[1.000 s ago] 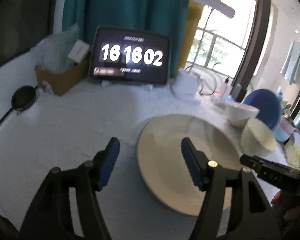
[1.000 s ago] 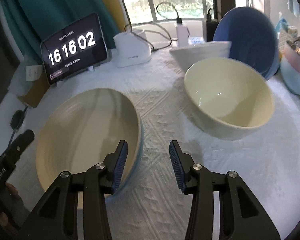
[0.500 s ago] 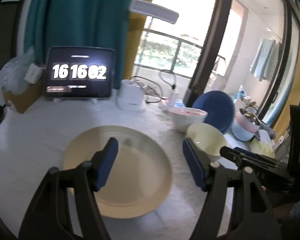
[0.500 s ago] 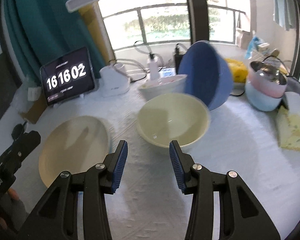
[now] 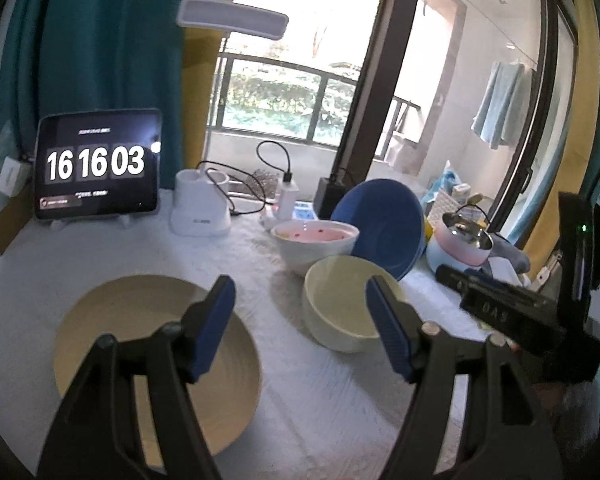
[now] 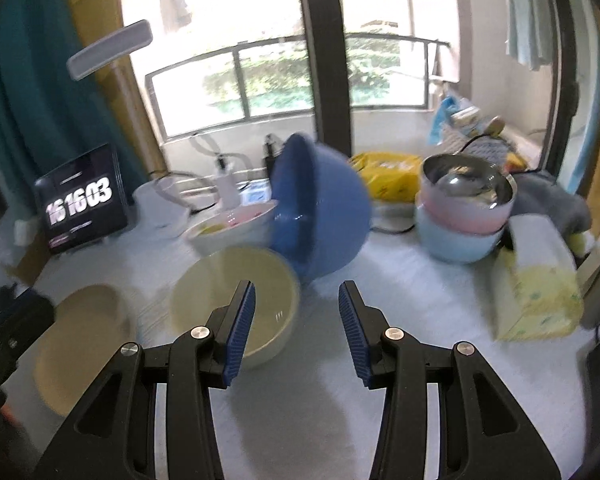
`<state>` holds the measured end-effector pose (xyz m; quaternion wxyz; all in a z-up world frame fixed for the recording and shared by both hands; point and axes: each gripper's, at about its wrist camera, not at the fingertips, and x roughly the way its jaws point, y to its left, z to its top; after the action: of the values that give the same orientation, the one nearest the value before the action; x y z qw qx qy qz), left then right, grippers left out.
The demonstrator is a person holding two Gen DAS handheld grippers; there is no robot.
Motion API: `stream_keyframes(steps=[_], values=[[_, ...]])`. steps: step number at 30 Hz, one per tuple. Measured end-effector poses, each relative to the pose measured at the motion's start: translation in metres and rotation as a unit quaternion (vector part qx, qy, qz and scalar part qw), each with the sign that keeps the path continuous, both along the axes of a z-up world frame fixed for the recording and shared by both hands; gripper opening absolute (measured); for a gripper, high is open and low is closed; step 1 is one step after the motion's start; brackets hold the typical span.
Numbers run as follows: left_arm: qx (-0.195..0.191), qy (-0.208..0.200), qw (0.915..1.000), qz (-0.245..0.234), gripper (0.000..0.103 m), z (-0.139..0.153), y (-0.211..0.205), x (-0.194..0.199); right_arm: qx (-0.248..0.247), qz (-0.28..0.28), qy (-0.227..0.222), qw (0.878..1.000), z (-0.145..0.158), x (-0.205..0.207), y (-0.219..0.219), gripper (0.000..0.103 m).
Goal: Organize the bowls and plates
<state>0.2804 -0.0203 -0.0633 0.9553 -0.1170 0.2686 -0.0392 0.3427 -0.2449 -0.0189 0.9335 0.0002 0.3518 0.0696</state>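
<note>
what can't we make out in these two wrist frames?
- Cream plate: left wrist view, near part hidden behind the left gripper finger.
- Blue bowl: right wrist view, motion-blurred; what props it on edge is unclear.
- Pink-lined bowl: contents too small to identify in either view.
- Tablet: small text under the clock unreadable.
- Right gripper: empty, open.

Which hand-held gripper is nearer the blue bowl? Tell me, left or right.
Right, as far as the views show. The right hand-held gripper hangs open just in front of the tilted blue bowl. The left hand-held gripper hangs open over the beige plate, the cream bowl between.
</note>
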Motion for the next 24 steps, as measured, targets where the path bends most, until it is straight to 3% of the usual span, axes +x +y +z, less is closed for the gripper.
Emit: stream_keyframes(steps=[7,24], values=[[-0.008,0.010,0.9999,-0.010,0.070,-0.008,-0.007,0.027,-0.003,-0.020,-0.001,1.000,-0.008,0.026,-0.016,0.049],[-0.023,0.034,0.9990,-0.019,0.070,-0.028,-0.005,0.055,-0.048,-0.055,0.003,0.997,-0.030,0.073,0.007,0.050]])
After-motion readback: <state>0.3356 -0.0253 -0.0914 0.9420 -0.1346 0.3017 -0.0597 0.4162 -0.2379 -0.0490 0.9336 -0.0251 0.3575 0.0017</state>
